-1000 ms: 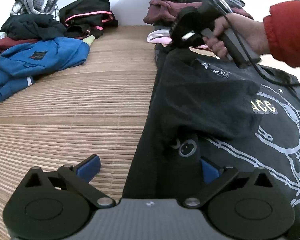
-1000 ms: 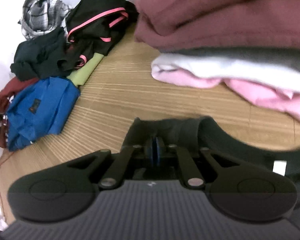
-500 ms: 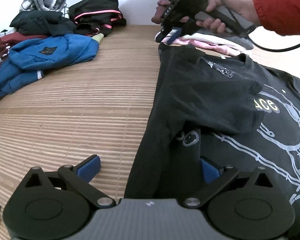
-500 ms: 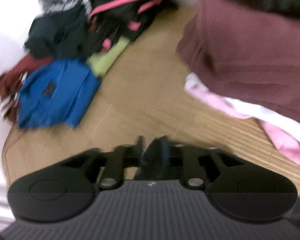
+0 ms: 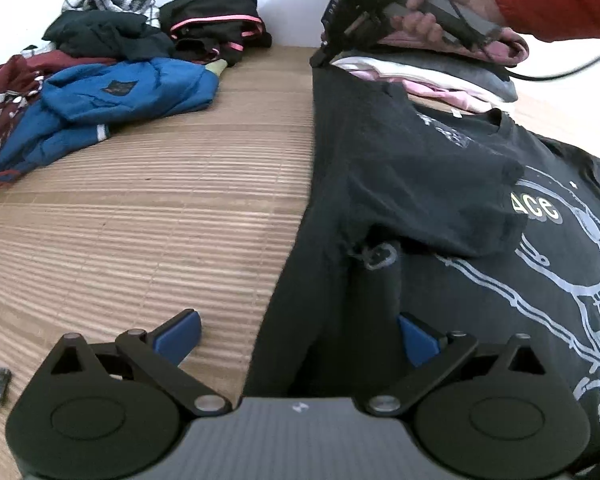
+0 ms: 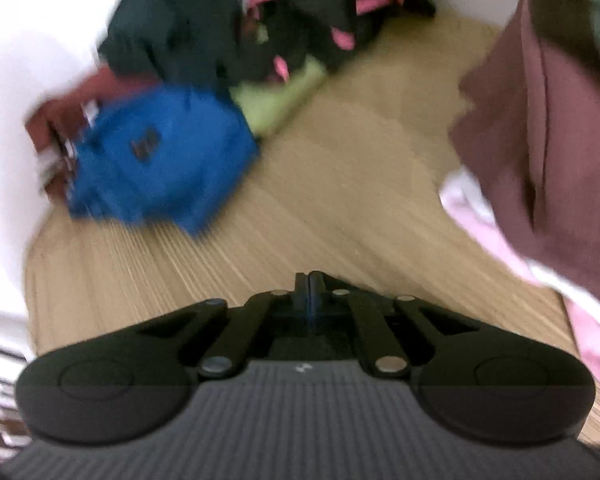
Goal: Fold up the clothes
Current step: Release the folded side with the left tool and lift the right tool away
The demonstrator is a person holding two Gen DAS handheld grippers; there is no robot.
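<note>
Bamboo mat (image 5: 148,216) under a black printed T-shirt (image 5: 440,208).
Left gripper (image 5: 296,338) fingers spread astride the shirt's edge; right gripper (image 6: 309,280) fingers closed, empty; blue jacket (image 5: 112,100) beyond.

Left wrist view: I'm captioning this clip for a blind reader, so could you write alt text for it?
A black printed T-shirt lies on a bamboo mat, its side folded inward, with the open left gripper straddling its edge. Beyond it, a hand holds the right gripper by a folded stack; unfolded clothes lie far left.
</note>
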